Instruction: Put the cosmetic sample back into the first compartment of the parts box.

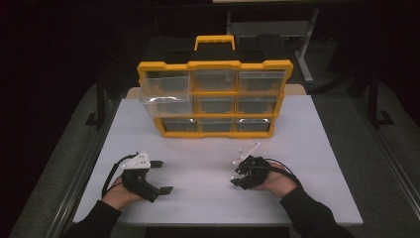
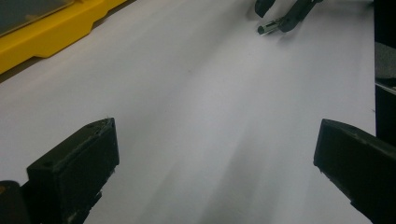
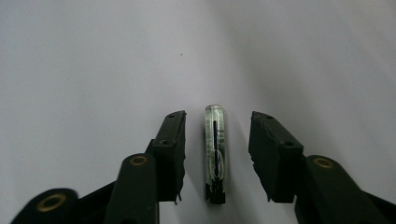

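We are straddling the small glass tube with our right tongs, not yet pinching; its long axis is running parallel between them, left tongs spread empty.

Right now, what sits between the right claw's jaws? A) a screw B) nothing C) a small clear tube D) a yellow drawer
C: in the right gripper view a small clear tube lies on the white table between the right claw jaws, with a gap on each side.
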Available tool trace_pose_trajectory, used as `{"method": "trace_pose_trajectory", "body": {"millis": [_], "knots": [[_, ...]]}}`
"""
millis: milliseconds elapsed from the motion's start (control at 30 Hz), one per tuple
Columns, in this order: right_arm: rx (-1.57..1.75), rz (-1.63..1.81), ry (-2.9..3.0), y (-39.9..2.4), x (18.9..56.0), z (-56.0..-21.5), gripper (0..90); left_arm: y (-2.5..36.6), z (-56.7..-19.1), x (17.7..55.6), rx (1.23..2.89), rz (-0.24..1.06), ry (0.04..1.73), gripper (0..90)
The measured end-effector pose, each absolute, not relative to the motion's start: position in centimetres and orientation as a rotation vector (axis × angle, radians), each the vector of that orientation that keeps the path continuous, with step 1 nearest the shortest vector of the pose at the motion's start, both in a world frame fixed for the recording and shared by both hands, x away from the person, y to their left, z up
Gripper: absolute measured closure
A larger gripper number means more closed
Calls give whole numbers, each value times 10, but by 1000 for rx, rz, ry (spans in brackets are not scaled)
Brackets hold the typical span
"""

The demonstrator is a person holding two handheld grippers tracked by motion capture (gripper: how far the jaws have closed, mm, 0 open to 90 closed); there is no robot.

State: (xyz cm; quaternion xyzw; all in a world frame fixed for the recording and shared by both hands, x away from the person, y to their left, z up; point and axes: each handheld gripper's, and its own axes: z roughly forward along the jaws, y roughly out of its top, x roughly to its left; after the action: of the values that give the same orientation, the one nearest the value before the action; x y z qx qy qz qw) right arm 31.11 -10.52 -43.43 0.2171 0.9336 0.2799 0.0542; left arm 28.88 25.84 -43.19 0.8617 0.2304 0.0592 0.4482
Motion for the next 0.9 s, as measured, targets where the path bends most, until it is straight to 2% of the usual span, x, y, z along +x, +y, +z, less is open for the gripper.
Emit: {"method": "trace_pose_trajectory", "body": {"millis": [233, 633, 900], "knots": [[645, 836, 2842, -105, 311, -435, 667, 259, -432, 289, 2132, 148, 571, 0], [616, 827, 2864, -105, 311, -437, 783, 259, -432, 289, 2136, 150, 566, 0], [619, 830, 2867, -106, 311, -437, 788, 259, -432, 288, 2135, 150, 564, 0]]}}
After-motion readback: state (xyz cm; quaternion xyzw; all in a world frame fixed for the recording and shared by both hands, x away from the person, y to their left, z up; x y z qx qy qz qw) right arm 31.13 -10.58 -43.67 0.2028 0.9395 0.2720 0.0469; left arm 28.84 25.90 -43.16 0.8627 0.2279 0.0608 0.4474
